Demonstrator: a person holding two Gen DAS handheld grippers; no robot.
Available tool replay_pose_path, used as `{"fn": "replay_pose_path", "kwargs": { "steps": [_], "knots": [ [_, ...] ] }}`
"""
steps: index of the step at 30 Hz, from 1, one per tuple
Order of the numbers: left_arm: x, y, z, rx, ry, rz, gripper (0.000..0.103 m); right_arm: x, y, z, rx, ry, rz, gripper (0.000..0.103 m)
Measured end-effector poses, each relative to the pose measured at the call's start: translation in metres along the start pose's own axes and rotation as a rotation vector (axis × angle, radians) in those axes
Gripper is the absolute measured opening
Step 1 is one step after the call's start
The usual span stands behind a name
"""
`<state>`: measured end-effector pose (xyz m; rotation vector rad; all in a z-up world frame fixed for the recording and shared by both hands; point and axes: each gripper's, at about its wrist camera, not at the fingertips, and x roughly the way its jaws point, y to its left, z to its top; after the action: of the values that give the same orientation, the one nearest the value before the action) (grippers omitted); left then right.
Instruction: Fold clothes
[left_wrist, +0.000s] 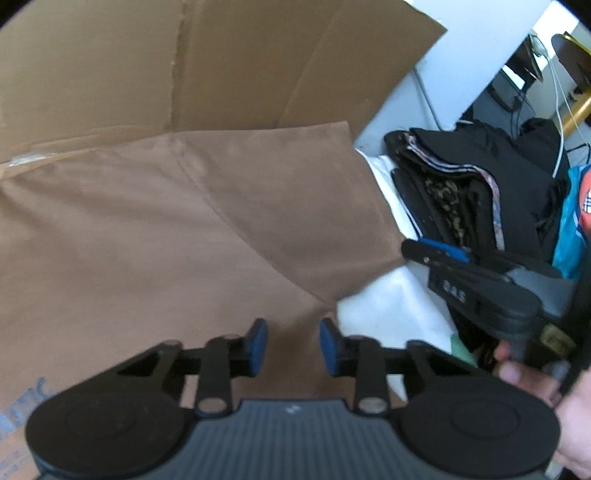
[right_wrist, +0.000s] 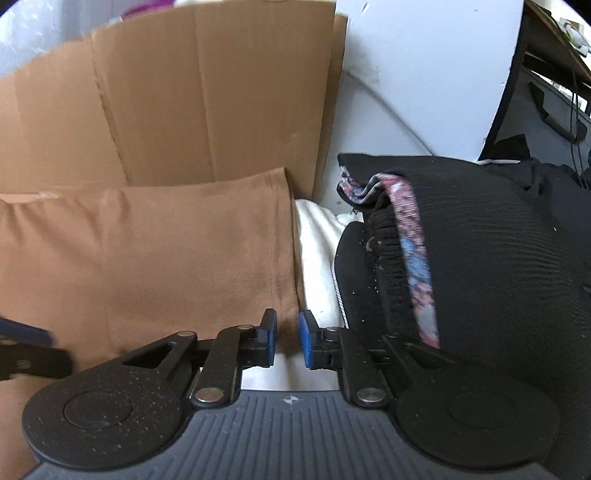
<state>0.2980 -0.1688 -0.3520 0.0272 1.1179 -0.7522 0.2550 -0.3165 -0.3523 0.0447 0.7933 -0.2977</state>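
Flattened cardboard box (left_wrist: 207, 62) stands behind the work surface as a backdrop, holding nothing. Brown garment (left_wrist: 177, 229), the largest item, lies spread flat in front of it, its right edge over white cloth (left_wrist: 391, 306). Stack of folded dark clothes (right_wrist: 480, 258), with a floral-patterned strip (right_wrist: 417, 273) draped over it, sits to the right. Left gripper (left_wrist: 293, 345): jaws narrowly parted above the brown fabric, no cloth between the pads. Right gripper (right_wrist: 287, 339): jaws narrowly parted at the garment's right edge; whether they pinch it is unclear.
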Motion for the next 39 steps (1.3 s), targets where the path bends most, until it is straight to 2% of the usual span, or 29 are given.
{"fn": "replay_pose_path", "kwargs": {
  "steps": [7,16,24,27,31,35,39],
  "knots": [
    [0.005,-0.009,-0.001,0.003,-0.014,-0.007,0.018,-0.009,-0.004,-0.007,0.124,0.047,0.087,0.026],
    [0.016,-0.010,-0.004,-0.028,-0.012,-0.019,0.013,0.004,-0.008,-0.017,0.304,0.123,0.158,0.041],
    [0.022,-0.008,-0.009,-0.041,-0.014,-0.022,0.011,0.028,-0.024,-0.012,0.502,0.162,0.182,0.042],
    [0.023,-0.006,-0.009,-0.047,-0.020,-0.022,0.011,0.029,-0.029,-0.011,0.577,0.159,0.204,0.045],
    [0.025,-0.004,-0.009,-0.055,-0.024,-0.023,0.011,0.024,-0.028,-0.013,0.596,0.147,0.223,0.050],
    [0.028,-0.005,-0.009,-0.056,-0.026,-0.025,0.011,0.022,-0.028,-0.015,0.611,0.141,0.233,0.051],
    [0.029,-0.005,-0.010,-0.056,-0.027,-0.028,0.011,0.023,-0.029,-0.013,0.636,0.125,0.205,0.051]
  ]
}}
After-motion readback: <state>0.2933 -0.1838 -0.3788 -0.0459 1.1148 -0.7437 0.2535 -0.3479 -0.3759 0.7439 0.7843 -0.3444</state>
